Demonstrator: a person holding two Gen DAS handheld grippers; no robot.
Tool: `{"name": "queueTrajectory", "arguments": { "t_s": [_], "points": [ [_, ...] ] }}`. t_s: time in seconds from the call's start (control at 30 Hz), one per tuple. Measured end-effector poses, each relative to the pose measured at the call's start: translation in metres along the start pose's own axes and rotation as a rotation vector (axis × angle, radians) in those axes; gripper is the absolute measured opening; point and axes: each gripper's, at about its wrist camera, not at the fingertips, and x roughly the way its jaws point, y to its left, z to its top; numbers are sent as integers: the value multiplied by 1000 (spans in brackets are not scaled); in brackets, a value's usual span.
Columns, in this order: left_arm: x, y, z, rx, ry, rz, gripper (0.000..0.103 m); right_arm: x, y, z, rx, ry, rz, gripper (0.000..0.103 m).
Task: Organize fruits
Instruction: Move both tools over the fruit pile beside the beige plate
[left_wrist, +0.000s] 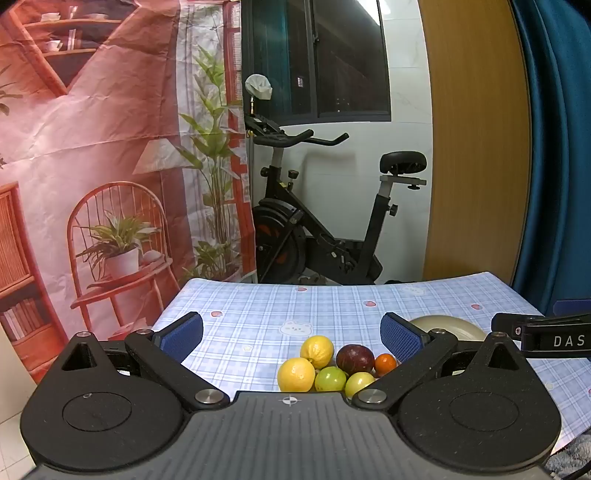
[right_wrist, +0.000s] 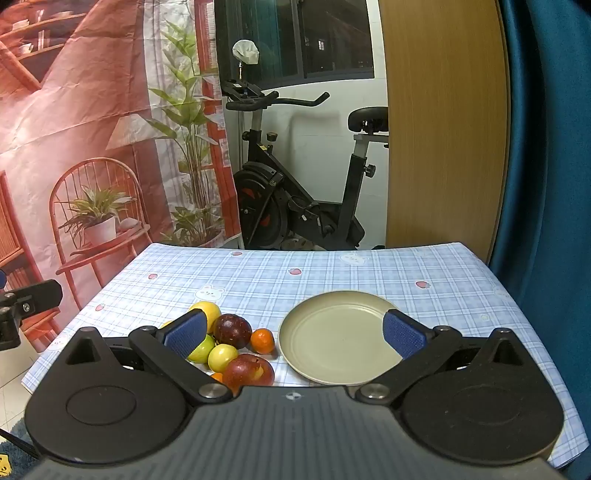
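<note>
Blue-and-white checked cloth covers the tabletop (right_wrist: 332, 273), and on it nothing has yet been sorted. The beige plate (right_wrist: 340, 336) stands bare, toward the right-hand side of the tabletop and nearer its front edge than its far one. No fruit lies in it.

All the fruit sits in one loose cluster just left of the plate, apart from its rim, near the front edge. Counted in the right wrist view: a yellow lemon (right_wrist: 207, 310) at the back, a dark purple fruit (right_wrist: 232, 331) in front of it, a small orange (right_wrist: 263, 340) beside that and nearest the plate, two green-yellow fruits (right_wrist: 221, 357), a red apple (right_wrist: 247, 373) at the very front, and a second orange piece (right_wrist: 217, 376) mostly hidden behind the gripper body. The left wrist view shows a second lemon (left_wrist: 296, 374) at the left of the pile. Several pieces touch one another.

The right gripper (right_wrist: 295, 334) hangs over the front edge with its jaws wide apart, nothing between the pads; it faces the gap between pile and plate. The left gripper (left_wrist: 291, 338) likewise has its jaws fully apart and empty, aimed at the pile from the left.

Judgement: the task stands at its start. Every piece remains to be moved, presumably onto the plate. Round fruit packed this closely may roll when a neighbour is lifted, so an outer piece such as the small orange looks the safest first pick
</note>
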Motion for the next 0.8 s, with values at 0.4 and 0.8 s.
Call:
{"name": "queueTrajectory", "arguments": {
  "t_s": [0.4,0.8],
  "points": [
    [14,6,8,-1,-20,40,103,3,-5,2,3,-30,22,103],
    [62,6,14,38,-40,58,102,31,-38,11,107,-275,124,103]
  ]
}}
